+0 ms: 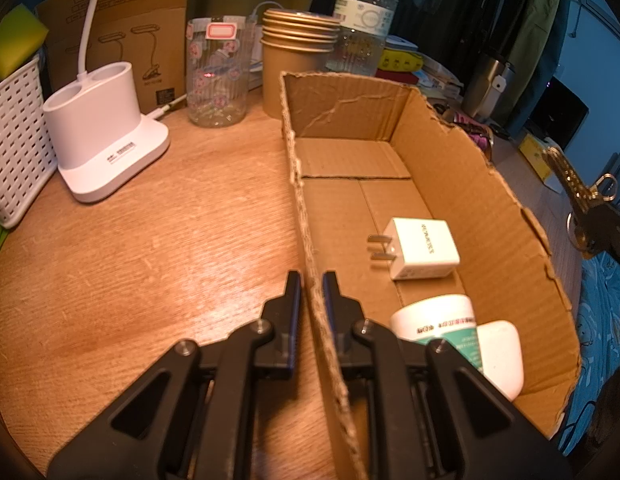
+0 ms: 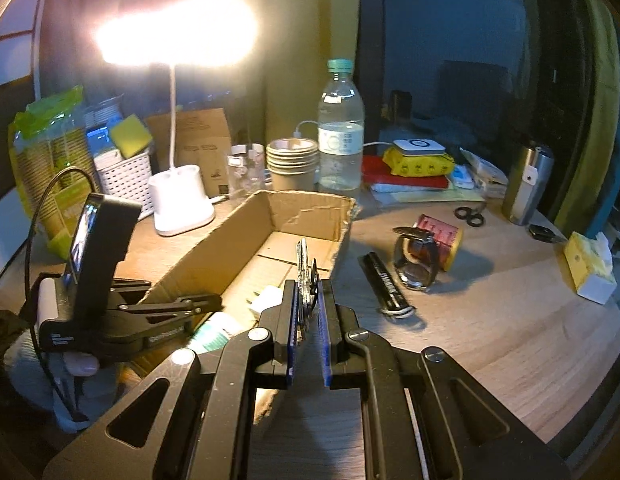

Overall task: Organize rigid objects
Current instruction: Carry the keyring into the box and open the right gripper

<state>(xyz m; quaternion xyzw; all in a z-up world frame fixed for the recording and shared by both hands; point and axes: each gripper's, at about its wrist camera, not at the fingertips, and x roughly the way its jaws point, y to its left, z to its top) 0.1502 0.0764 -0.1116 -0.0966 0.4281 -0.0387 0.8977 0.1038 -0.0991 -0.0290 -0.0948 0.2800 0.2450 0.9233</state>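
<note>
We see the left gripper (image 1: 311, 280) clamped on the cardboard box (image 1: 489, 200) near wall — charger (image 1: 423, 248), tube (image 1: 441, 316) and white case (image 1: 501, 356) lie inside. Right gripper (image 2: 308, 292) pinches a bunch of keys (image 2: 302, 264) above the box's near end.

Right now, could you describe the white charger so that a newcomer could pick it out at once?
Find the long cardboard box on the wooden table. On its floor, beyond a white and green tube and a plain white case, lies the white charger. It alone is a small cube with two metal prongs.
</note>
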